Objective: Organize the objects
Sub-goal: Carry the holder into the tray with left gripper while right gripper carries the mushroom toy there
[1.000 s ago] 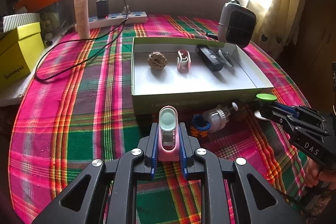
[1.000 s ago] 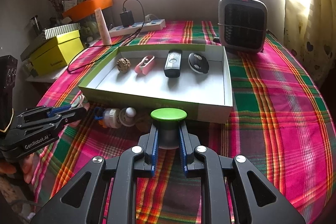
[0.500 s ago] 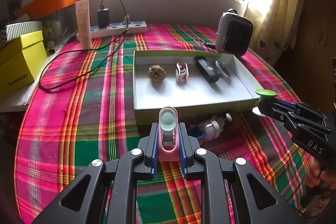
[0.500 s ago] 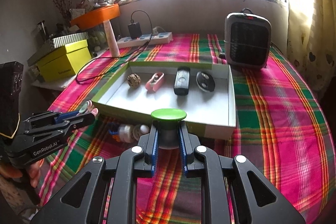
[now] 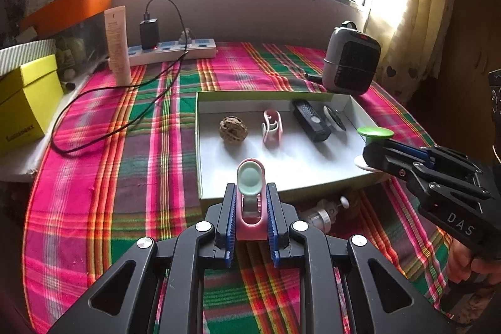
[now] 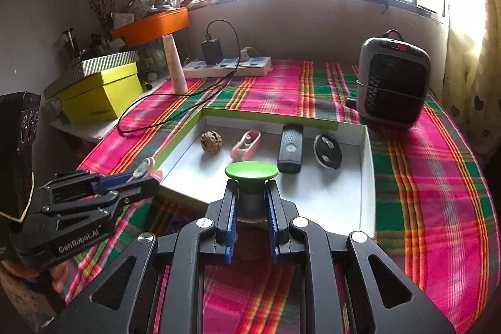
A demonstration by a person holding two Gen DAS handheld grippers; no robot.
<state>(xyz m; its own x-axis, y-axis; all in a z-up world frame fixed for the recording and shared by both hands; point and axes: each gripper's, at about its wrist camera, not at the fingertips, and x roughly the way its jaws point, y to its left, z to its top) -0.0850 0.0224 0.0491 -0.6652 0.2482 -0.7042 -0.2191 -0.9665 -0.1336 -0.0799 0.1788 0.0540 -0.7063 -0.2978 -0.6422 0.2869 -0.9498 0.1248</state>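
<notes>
While left tongs (image 5: pixel 250 208) clamp pink clip (image 5: pixel 250 193), right tongs (image 6: pixel 250 208) clamp green-capped knob (image 6: pixel 251 174).

A pink clip with a pale green pad (image 5: pixel 250 196) is sitting upright between blue pads, a green-capped stopper (image 6: pixel 251 177) likewise; a walnut (image 5: pixel 233 130), pink curled clip (image 5: pixel 271 127), black remote (image 5: pixel 311 120) and dark oval fob (image 6: pixel 327 151) are lying in a row inside the white tray (image 5: pixel 313 165)

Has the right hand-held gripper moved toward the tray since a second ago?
Yes. In the left wrist view the right hand-held gripper, shut on the green-capped piece, has risen from beside the tray's front wall to above the tray near its right corner.
</notes>
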